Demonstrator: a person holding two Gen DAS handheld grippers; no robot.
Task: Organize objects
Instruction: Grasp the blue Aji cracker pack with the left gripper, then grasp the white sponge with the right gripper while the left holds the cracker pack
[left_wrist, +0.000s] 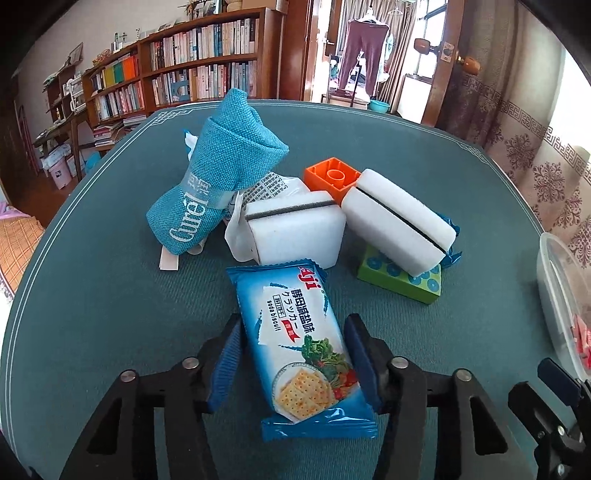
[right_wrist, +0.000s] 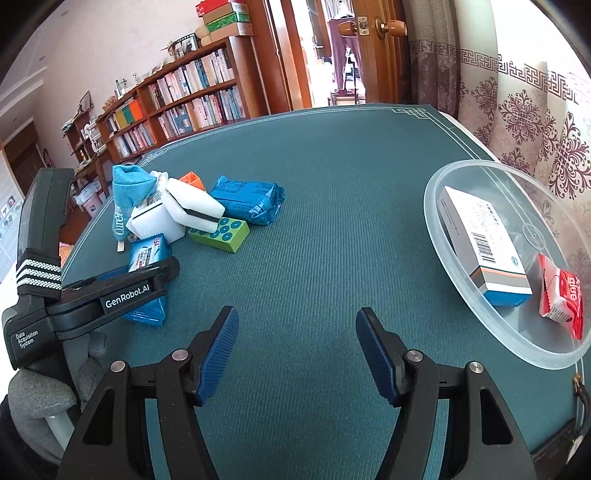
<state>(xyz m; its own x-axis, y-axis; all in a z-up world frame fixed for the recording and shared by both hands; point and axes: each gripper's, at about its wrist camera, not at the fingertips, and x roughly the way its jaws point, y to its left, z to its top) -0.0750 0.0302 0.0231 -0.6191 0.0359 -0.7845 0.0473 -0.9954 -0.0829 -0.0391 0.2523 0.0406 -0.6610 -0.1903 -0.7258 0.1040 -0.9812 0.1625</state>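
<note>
While my left gripper (left_wrist: 291, 354) is squeezing the blue foil biscuit packet (left_wrist: 295, 332) on the green table mat (right_wrist: 332, 221), the slippery wrapper may be sliding out (right gripper (right_wrist: 297, 350) is hanging open, empty).

The right claw (right_wrist: 297, 347) is hovering with its jaws spread over the green counter (right_wrist: 332, 221). A clear bowl (right_wrist: 439, 236) is sitting nearby, holding a box (right_wrist: 480, 240) and a red packet (right_wrist: 563, 295).

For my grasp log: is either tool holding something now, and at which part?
The left tool grips the soda biscuit packet by its two long sides, around the middle. The right tool is open and holds nothing.
</note>
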